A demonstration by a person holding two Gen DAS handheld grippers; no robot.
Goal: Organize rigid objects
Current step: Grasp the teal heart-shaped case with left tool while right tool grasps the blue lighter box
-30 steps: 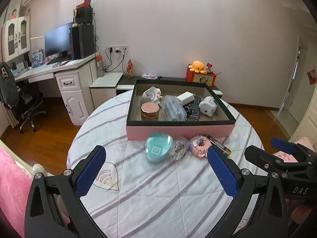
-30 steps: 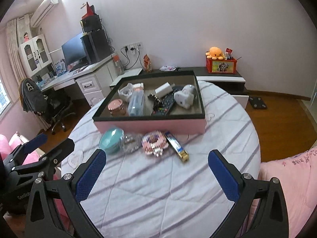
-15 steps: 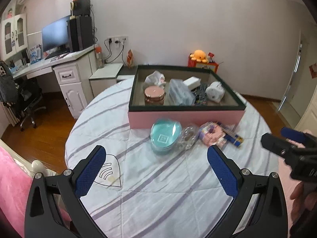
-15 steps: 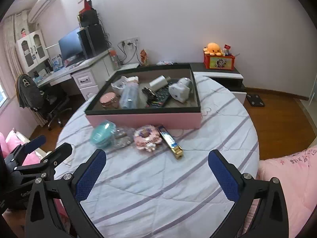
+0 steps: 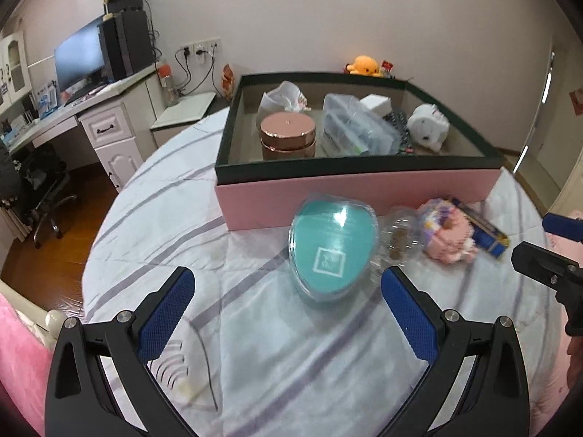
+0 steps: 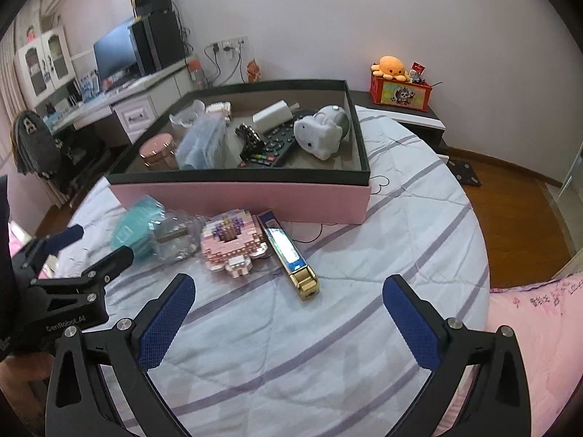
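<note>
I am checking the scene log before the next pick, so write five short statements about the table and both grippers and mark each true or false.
1. The left gripper is open, its fingers apart and holding nothing. True.
2. The teal heart-shaped case lies inside the pink box. False: it lies on the tablecloth in front of the box.
3. The rose-gold jar stands inside the box. True.
4. The right gripper is shut on the blue and gold bar. False: it is open and the bar lies on the table ahead of it.
5. The pink block model lies between the clear plastic container and the bar. True.
</note>
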